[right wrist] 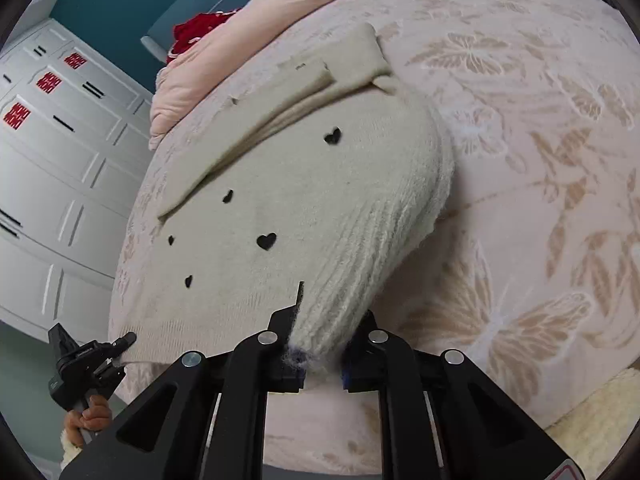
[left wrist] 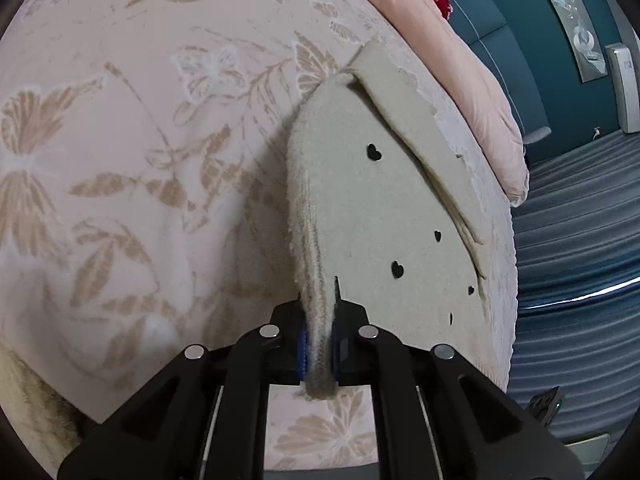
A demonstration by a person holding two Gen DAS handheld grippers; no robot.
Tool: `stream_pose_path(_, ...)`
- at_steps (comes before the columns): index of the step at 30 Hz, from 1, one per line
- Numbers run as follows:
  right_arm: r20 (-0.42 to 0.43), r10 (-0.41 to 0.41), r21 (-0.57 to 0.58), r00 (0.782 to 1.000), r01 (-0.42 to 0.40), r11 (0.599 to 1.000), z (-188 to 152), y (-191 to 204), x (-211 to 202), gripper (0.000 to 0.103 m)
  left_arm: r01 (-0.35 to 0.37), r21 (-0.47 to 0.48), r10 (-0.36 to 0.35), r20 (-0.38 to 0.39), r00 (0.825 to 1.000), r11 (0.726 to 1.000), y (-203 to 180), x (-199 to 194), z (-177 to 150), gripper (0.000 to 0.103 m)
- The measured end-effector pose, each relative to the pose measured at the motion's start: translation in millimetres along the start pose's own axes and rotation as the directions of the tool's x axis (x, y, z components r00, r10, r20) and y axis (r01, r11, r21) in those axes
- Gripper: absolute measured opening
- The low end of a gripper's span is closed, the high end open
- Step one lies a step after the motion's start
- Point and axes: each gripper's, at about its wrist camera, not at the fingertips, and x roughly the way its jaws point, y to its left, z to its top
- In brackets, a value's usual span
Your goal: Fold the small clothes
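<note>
Holding cream knit sweater (left wrist: 372, 208) by its ribbed hem.
We judge it soft, light, floppy; left gripper (left wrist: 320, 354) and right gripper (right wrist: 320, 354) both pinch the hem corners.

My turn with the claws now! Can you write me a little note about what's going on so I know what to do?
Left claw: shut on the sweater's ribbed hem.
Right claw: shut on the same hem, at its other corner.
Sweater: cream with black hearts, lying on the butterfly bedspread, one sleeve already folded across the body.
Left to do: probably carry the hem over toward the collar end, let go, then smooth it flat.
</note>
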Motion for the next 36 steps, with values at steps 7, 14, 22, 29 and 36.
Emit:
stream_pose_path(7, -0.07, -0.026, -0.166, 0.997, 0.014, 0.986, -11.9, 4.5, -58.6, 0.01, 0.039, 0.038, -0.039, 0.001, 0.999, 0.999, -1.6, -63.9, -31.6, 0.006)
stream_pose_path(14, -0.359, -0.147, -0.324, 0.922, 0.024, 0.946, -113.6, -22.0, -82.1, 0.01, -0.059, 0.154, 0.08, -0.137, 0.987, 0.986, 25.8, -103.6, -124.7, 0.006)
stream_pose_path(22, -0.443, -0.061, -0.243, 0.894, -0.054, 0.969, -163.4, -33.3, -141.0, 0.01, -0.056, 0.142, 0.091, -0.254, 0.963, 0.988, 41.4, -154.2, -161.6, 0.006)
stream_pose_path(29, -0.1, 0.097, -0.218, 0.99, -0.117, 0.969, -16.2, -1.9, -133.5, 0.01, 0.048, 0.355, -0.053, 0.004, 0.999, 0.934, -59.4, -113.5, -47.2, 0.007)
stream_pose_path(36, 0.12, -0.019, -0.064, 0.993, 0.027, 0.998, 65.6, 0.4, -24.3, 0.029, -0.083, 0.287, 0.043, 0.14, 0.989, 0.954, -87.5, 12.5, 39.6, 0.025)
